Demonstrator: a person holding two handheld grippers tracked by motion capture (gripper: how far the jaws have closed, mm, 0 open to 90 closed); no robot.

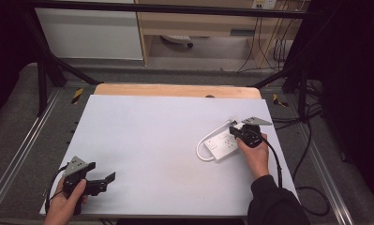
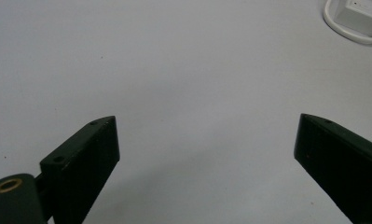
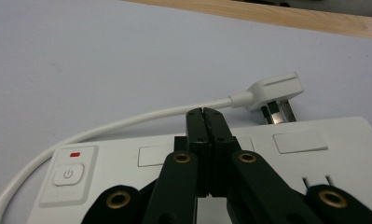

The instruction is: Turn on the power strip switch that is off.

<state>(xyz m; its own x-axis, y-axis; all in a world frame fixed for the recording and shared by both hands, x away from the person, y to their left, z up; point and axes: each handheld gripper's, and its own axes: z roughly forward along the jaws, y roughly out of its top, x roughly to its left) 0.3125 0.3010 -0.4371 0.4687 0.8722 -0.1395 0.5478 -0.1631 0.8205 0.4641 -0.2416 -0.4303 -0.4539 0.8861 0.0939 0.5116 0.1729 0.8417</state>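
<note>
At the near left corner of the white table (image 1: 152, 140), the person's left hand (image 1: 65, 206) holds the left gripper (image 1: 107, 180) just above the surface, its jaws spread wide apart with nothing between them. In the left gripper view those jaws frame bare tabletop, with a loop of white cable (image 2: 349, 32) well beyond them at the far right.

Farther off on the right side, the right hand (image 1: 256, 157) holds the right gripper (image 3: 205, 114) over a white power strip (image 1: 224, 143). Its jaws are pressed together, tips touching, gripping nothing. They sit above the strip's top face; contact cannot be judged. The strip's power button (image 3: 68, 175) lies to the left. Beyond it the cable curves to a white plug (image 3: 276, 93) resting at the strip's far edge, prongs visible.
</note>
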